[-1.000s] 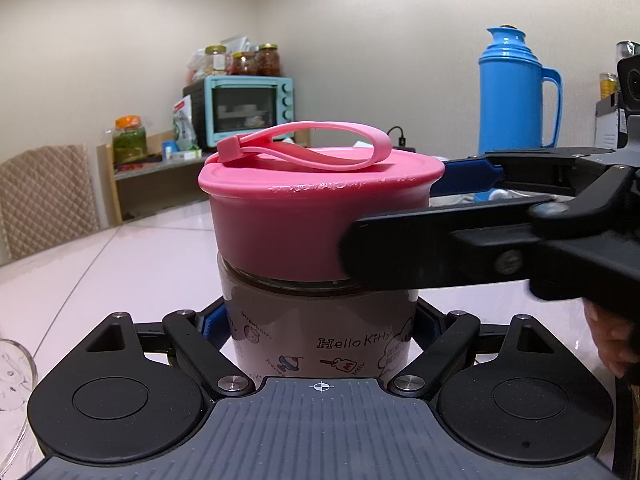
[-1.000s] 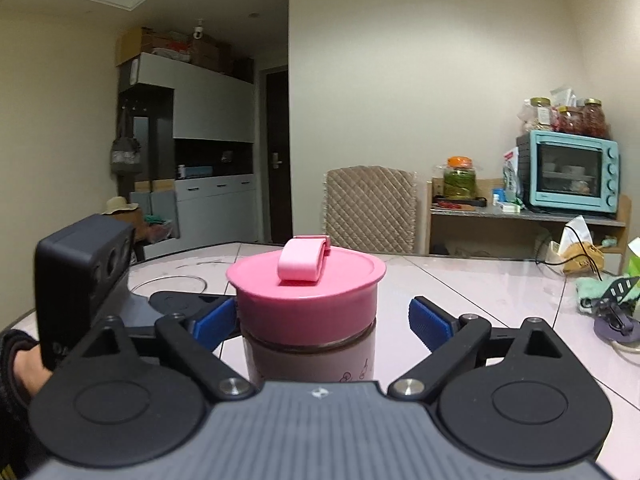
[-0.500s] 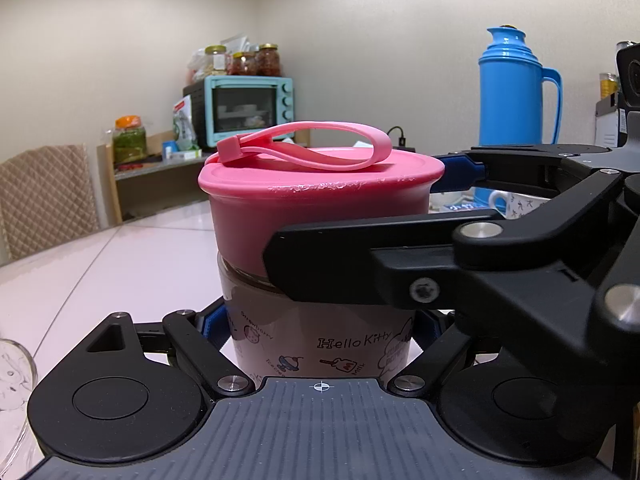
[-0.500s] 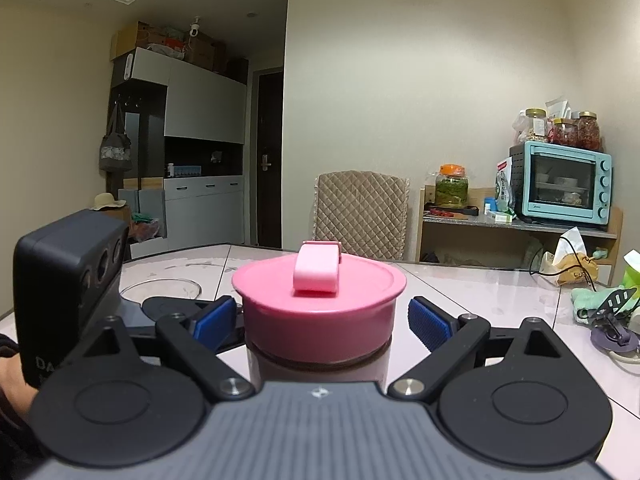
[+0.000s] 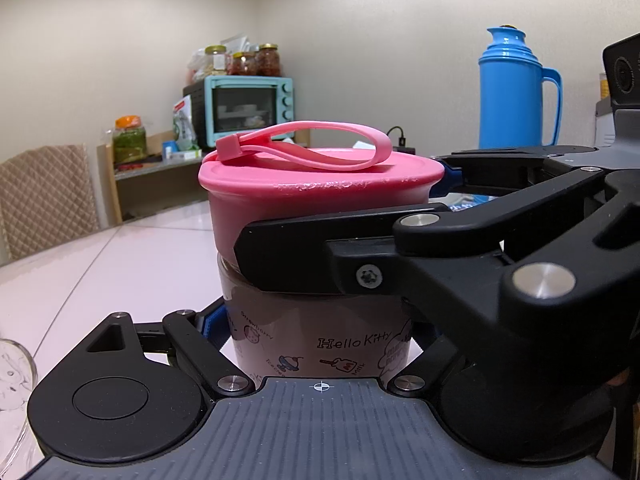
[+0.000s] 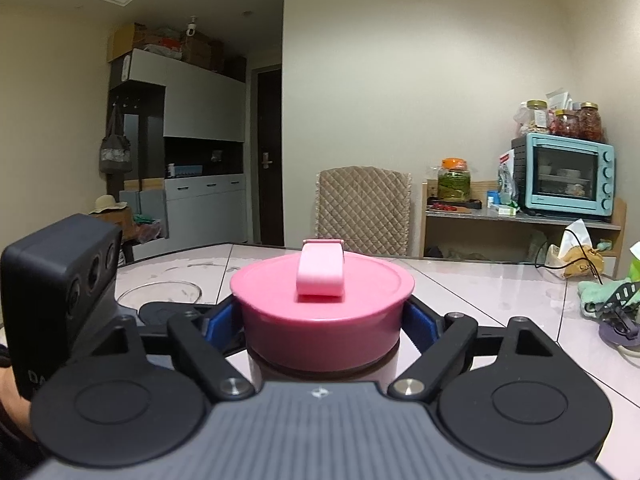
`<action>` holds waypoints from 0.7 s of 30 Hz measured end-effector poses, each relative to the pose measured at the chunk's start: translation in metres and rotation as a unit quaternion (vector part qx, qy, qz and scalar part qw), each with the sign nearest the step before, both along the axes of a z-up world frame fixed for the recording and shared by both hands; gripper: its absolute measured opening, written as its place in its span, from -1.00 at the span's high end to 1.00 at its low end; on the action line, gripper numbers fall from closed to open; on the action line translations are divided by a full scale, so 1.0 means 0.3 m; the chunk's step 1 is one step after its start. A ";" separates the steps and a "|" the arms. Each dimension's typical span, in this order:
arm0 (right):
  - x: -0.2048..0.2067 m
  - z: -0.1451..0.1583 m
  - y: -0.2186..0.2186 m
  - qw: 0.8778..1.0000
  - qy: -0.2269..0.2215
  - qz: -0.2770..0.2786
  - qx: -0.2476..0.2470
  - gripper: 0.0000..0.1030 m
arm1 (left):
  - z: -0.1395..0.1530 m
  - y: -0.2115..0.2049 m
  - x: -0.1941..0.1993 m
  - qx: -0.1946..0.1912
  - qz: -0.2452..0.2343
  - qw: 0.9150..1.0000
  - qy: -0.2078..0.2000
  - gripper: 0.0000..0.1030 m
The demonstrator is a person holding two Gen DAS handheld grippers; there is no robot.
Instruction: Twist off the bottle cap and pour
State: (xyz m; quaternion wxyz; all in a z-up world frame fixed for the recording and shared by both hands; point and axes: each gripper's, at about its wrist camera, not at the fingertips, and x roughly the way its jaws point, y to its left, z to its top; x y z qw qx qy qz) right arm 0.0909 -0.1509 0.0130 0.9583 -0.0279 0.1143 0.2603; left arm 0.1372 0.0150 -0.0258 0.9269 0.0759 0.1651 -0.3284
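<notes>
A pale, glossy tabletop (image 6: 500, 280) fills the lower half of both views, with a chair and a shelf carrying a small blue oven (image 6: 564, 174) against the far wall. The bottle (image 5: 320, 332), a squat printed jar with a wide pink cap (image 6: 322, 316), stands on the tabletop well in from its far edge. The left gripper (image 5: 320, 320) is clamped on the bottle's body below the cap, its blue pads tight against both sides. The right gripper (image 6: 322, 320) has its pads pressed on the sides of the cap, so it is holding the cap, which is not yet turned off. The main risk from here, as I judge it, is slip: the cap wall is smooth and tapers downward, so a twist could let the pads skate round it instead of turning it. If the lower grip is weaker than the thread's hold, the whole bottle may spin with the cap, or tip. The right gripper's black finger (image 5: 320, 256) sits low on the cap, right at the seam, and could pinch the bottle's neck and bind the thread. The pink strap (image 5: 312, 148) lying looped on top could snag. A glass dish (image 6: 160, 294) near the tabletop's left edge sits close enough to be knocked by the left gripper.
</notes>
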 end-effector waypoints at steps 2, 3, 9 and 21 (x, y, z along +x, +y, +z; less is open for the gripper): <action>0.014 0.002 -0.023 1.000 0.001 0.026 0.002 -0.65 | 0.000 0.000 -0.001 0.000 0.000 1.000 0.000 -0.75; 0.022 0.003 -0.033 0.999 0.002 0.038 0.003 -0.65 | 0.000 0.001 0.000 0.000 0.000 1.000 0.000 -0.75; 0.135 -0.006 -0.160 0.981 0.003 0.194 0.016 -0.65 | 0.000 0.000 0.000 0.000 0.000 1.000 0.000 -0.75; 0.170 0.022 -0.183 0.967 -0.005 0.255 -0.005 -0.74 | -0.001 0.004 0.003 -0.001 0.000 1.000 0.000 -0.75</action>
